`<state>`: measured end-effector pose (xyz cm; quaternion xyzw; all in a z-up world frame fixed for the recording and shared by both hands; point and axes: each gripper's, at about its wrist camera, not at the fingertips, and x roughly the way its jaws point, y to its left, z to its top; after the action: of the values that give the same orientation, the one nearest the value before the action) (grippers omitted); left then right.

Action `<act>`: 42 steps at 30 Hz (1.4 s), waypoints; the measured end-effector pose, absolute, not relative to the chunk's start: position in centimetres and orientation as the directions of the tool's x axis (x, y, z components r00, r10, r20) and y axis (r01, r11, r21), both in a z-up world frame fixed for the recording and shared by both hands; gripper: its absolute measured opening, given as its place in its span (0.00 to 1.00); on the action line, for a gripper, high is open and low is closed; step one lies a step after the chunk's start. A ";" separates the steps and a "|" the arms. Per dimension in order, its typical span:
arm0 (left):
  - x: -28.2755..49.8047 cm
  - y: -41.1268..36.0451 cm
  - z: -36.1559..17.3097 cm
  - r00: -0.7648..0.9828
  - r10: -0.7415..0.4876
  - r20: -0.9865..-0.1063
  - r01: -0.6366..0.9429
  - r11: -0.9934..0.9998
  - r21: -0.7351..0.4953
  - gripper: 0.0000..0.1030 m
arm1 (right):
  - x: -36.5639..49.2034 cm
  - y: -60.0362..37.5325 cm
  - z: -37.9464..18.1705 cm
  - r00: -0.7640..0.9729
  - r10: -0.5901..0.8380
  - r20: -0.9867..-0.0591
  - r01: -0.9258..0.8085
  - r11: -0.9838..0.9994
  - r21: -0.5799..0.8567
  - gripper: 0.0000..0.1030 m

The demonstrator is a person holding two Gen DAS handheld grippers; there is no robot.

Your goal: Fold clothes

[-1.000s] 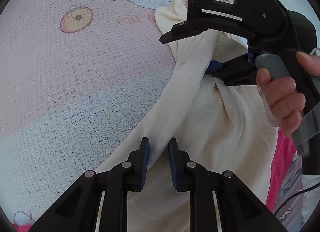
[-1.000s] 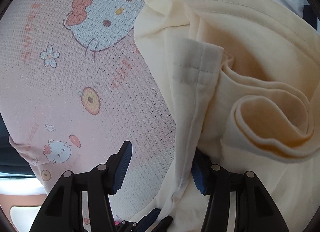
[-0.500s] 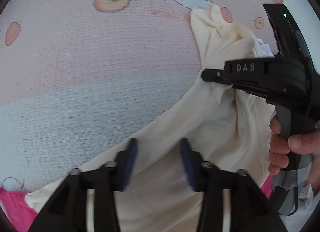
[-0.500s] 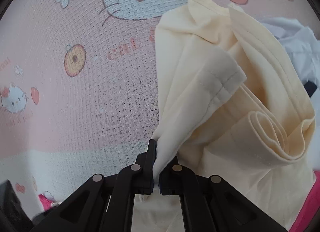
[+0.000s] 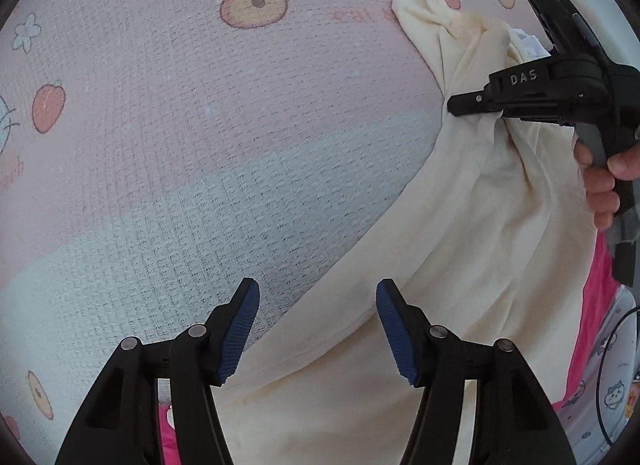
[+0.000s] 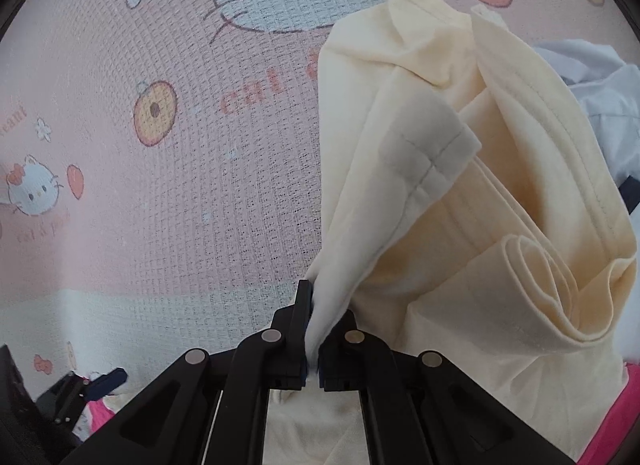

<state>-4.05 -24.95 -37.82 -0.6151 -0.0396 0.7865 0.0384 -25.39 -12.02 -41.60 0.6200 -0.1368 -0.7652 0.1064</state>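
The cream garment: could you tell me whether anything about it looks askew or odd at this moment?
Yes. The cream garment is bunched rather than flat: one hemmed sleeve sticks out and a rolled-up fold sits at its right. The right tool is shut on a pinch of it; the left tool is open above its edge.

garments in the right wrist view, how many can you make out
2: a cream t-shirt, bunched at centre-right with a fold pinched in the right gripper, and a white garment behind it at the right edge. More may be hidden.
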 end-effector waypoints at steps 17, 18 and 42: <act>-1.2 -22.9 -37.5 -0.275 0.175 -0.945 -0.099 -0.983 -0.153 0.56 | -26.5 -12.9 -35.2 -0.343 -0.363 -0.867 0.067 -0.930 0.362 0.00; -1.0 -23.0 -37.6 -0.284 0.167 -0.944 -0.090 -0.985 -0.147 0.56 | -26.4 -12.9 -35.0 -0.344 -0.358 -0.868 0.075 -0.932 0.355 0.00; -0.8 -34.5 -31.2 -0.558 0.150 -0.816 0.225 -0.920 -0.322 0.08 | -33.2 -31.2 -27.1 -0.356 -0.461 -0.813 0.287 -0.882 0.375 0.00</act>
<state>-0.76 -34.55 -31.21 -0.4697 -0.1993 0.8598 -0.0217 -33.24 -31.24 -27.13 0.5197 -0.0839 -0.8190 0.2284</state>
